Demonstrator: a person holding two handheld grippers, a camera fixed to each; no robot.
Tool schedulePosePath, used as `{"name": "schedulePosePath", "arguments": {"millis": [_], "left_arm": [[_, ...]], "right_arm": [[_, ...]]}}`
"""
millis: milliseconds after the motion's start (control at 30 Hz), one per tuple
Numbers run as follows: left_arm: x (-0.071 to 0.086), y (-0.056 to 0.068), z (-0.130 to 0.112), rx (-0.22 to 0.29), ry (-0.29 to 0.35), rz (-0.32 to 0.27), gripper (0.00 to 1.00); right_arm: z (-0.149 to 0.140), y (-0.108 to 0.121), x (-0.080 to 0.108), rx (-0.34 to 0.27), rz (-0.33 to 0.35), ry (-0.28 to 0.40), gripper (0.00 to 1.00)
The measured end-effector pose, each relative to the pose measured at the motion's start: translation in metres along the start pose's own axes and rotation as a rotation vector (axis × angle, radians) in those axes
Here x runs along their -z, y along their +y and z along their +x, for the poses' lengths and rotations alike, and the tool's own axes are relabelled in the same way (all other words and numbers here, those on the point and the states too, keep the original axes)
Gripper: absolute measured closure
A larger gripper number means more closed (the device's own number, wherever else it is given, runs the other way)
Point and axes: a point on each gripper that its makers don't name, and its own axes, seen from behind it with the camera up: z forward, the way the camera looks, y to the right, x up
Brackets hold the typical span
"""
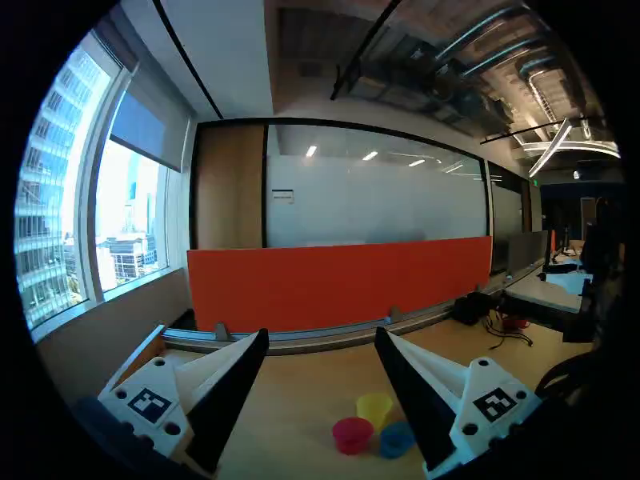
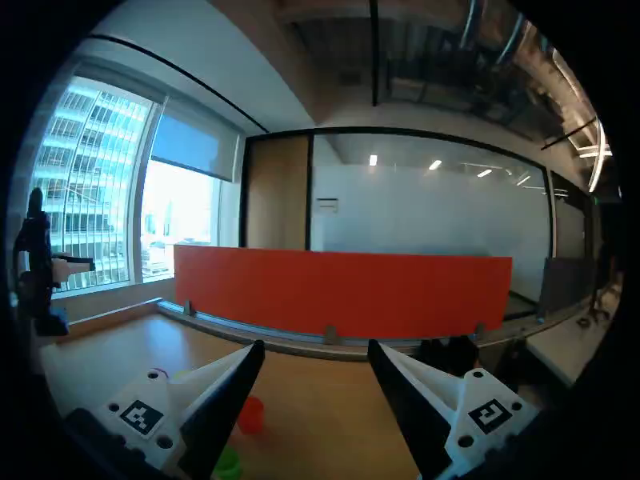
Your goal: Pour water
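In the left gripper view, three small cups stand together on the wooden desk [image 1: 312,400]: a yellow cup [image 1: 374,406], a pink-red cup [image 1: 352,434] and a blue cup [image 1: 396,438]. My left gripper [image 1: 320,334] hovers above and behind them, open, with nothing between its fingers. In the right gripper view, my right gripper [image 2: 314,345] is also open and empty. A red cup [image 2: 250,414] and a green cup [image 2: 226,462] sit low beside its left finger [image 2: 216,400], which partly hides them. No water or pouring vessel can be made out.
An orange divider panel [image 1: 340,284] runs along the desk's far edge on a metal rail. Windows line the left wall. Black cables and gear [image 1: 480,308] lie at the right. A dark device with a white part [image 2: 38,268] stands at the far left.
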Motion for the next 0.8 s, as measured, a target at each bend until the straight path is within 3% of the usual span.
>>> {"name": "schedulePosePath", "arguments": {"millis": [300, 467, 667, 800], "left_arm": [[-0.002, 0.021, 0.010, 0.018, 0.027, -0.136, 0.01], [0.003, 0.038, 0.013, 0.031, 0.024, -0.223, 0.01], [0.010, 0.053, 0.017, 0.050, 0.011, -0.297, 0.01], [0.012, 0.058, 0.016, 0.035, -0.003, -0.319, 0.01]], "right_arm": [[0.007, -0.026, 0.006, -0.028, 0.157, 0.003, 0.00], [0.018, -0.046, 0.014, -0.037, 0.254, 0.009, 0.00], [0.025, -0.057, 0.016, -0.051, 0.318, 0.010, 0.00], [0.026, -0.063, 0.016, -0.047, 0.344, 0.000, 0.00]]}}
